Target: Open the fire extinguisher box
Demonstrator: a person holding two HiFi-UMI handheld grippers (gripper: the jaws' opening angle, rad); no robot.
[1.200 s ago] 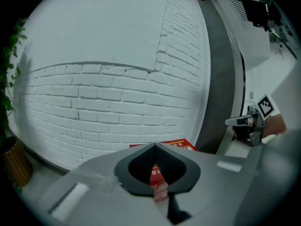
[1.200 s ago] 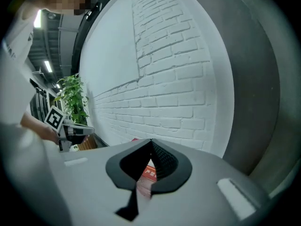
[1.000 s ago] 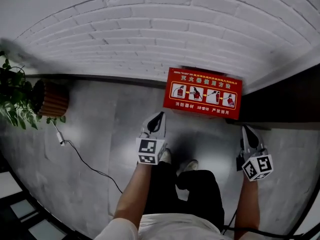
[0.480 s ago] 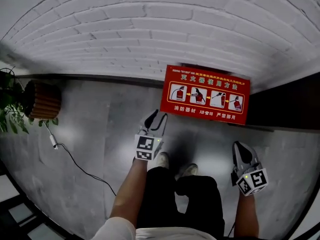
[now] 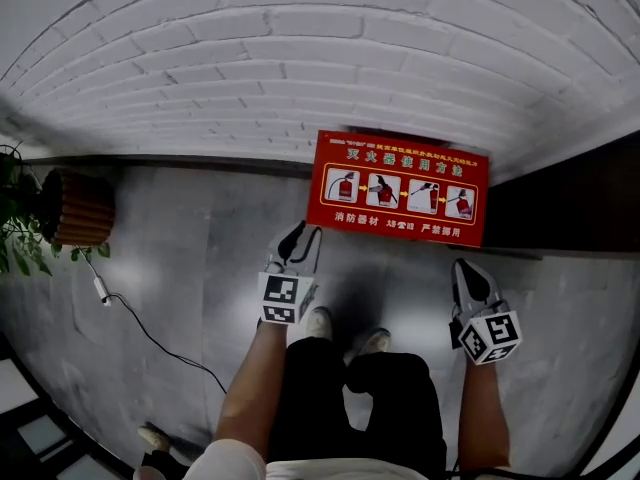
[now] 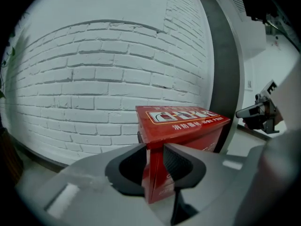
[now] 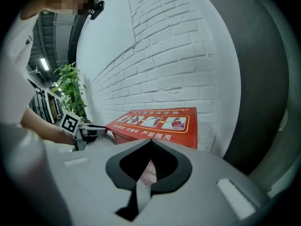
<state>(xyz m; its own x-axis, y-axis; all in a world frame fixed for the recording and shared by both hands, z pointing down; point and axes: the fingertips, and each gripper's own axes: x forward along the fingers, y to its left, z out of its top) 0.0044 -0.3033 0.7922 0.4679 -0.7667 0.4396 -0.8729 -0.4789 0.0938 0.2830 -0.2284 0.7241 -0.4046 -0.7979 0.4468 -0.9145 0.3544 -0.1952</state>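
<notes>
The red fire extinguisher box (image 5: 400, 188) stands on the grey floor against the white brick wall, its lid down and printed with instruction pictures. My left gripper (image 5: 298, 238) hovers short of the box's near left corner, apart from it. Its jaws stand parted and are closing, with nothing between them. In the left gripper view the box (image 6: 188, 126) shows beyond the gap of the left gripper (image 6: 155, 147). My right gripper (image 5: 467, 270) hangs in front of the box's right end, its tips together and empty. The box (image 7: 160, 121) lies ahead of the right gripper (image 7: 150, 141).
A slatted brown planter (image 5: 75, 208) with a green plant (image 5: 15, 223) stands at the left by the wall. A thin cable (image 5: 150, 333) runs across the floor. A dark panel (image 5: 570, 208) adjoins the box's right. The person's shoes (image 5: 318, 320) are below the grippers.
The left gripper's jaws have gone from together to parted. Both grippers and the box have shifted left in the head view, and the right gripper sits a little closer to the box.
</notes>
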